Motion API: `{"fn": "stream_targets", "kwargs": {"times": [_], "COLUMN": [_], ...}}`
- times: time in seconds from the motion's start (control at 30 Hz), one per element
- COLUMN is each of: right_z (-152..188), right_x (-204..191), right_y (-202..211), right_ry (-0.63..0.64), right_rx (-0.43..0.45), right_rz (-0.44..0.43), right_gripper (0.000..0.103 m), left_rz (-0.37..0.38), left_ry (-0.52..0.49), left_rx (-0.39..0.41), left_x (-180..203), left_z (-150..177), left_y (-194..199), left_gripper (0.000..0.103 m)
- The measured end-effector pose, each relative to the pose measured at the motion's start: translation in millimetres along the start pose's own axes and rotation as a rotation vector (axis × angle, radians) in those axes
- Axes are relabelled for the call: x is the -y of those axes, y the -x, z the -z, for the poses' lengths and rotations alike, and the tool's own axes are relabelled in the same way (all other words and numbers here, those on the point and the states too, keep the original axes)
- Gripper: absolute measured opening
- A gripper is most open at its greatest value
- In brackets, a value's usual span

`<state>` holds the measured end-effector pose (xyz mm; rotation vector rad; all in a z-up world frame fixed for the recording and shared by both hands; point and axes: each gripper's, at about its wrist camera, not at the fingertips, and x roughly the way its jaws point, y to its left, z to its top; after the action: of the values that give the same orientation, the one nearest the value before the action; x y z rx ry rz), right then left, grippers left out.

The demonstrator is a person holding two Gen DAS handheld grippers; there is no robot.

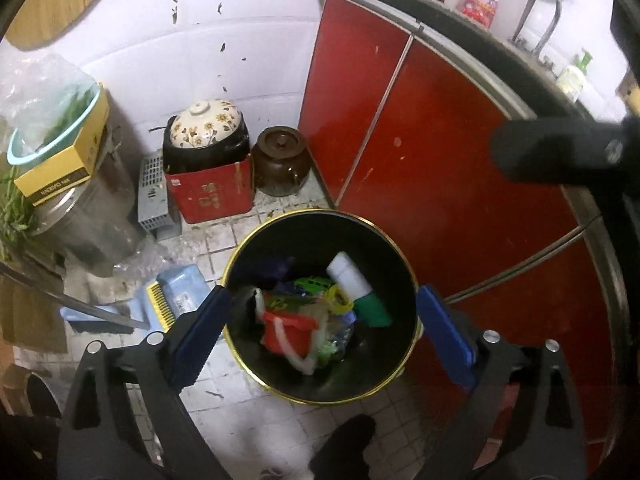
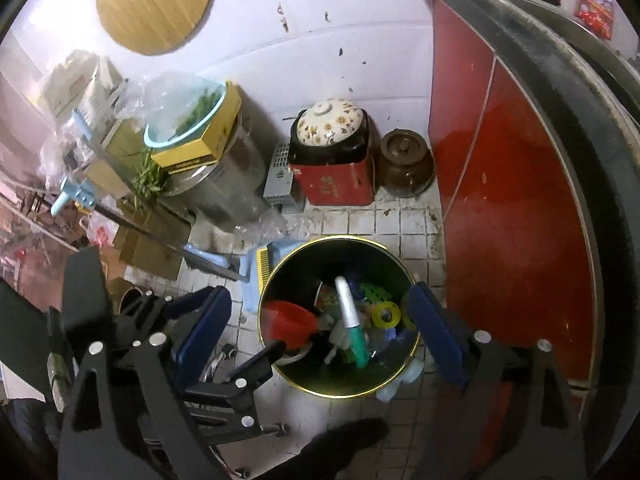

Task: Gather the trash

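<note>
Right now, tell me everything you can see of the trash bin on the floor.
The trash bin is round, black inside, with a thin gold rim, and looks like metal. It stands upright and open on the tiled floor beside the red cabinet. Inside lie a white and green bottle, a red cup and mixed plastic scraps. Neither gripper touches it.

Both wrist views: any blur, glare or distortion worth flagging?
Left wrist view: the trash in the bin is motion-smeared; strong fisheye bends the red cabinet. Right wrist view: the marker is sharper; wall tiles look washed out.
</note>
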<state>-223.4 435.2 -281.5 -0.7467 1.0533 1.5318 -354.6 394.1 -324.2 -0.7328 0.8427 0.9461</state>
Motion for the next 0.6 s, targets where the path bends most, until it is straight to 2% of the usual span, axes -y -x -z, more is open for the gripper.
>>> {"fn": "stream_targets", "kwargs": {"times": [0.13,0.23,0.27,0.33,0.47,0.6], "right_z": [5.8,14.5,17.8,27.7,60.9,115.1], "right_x": [8.1,15.6,18.1,25.6,49.3,82.2], "right_y": [16.5,51.3,64.1,101.7,201.3,304.9], "right_ry": [-0.02,-0.046,-0.052,-0.075,-0.13,-0.249], "right_rx": [0.005,0.021,0.029,0.063,0.155,0.25], "right_rz": [0.01,0.025,0.033,0.049,0.142,0.272], "right_gripper": [0.087,0.087,0.09,0.094,0.096,0.096], "left_rz": [-0.002,-0.027,-0.038,-0.048,-0.039,0.036], "left_ry": [-0.034,-0.071,-0.091,-0.127,-0.213,-0.291], "left_rx": [-0.005,-0.013,-0.013,-0.007,0.014,0.015], "left_x": [4.8,15.9,23.1,37.8,92.4,160.1], "left_z": [0.2,-2.1,-4.9,-11.3,-27.3,-42.2], "left_y": [7.1,23.6,33.1,52.7,105.0,146.4], "left_gripper": [0.091,0.091,0.091,0.092,0.096,0.096]}}
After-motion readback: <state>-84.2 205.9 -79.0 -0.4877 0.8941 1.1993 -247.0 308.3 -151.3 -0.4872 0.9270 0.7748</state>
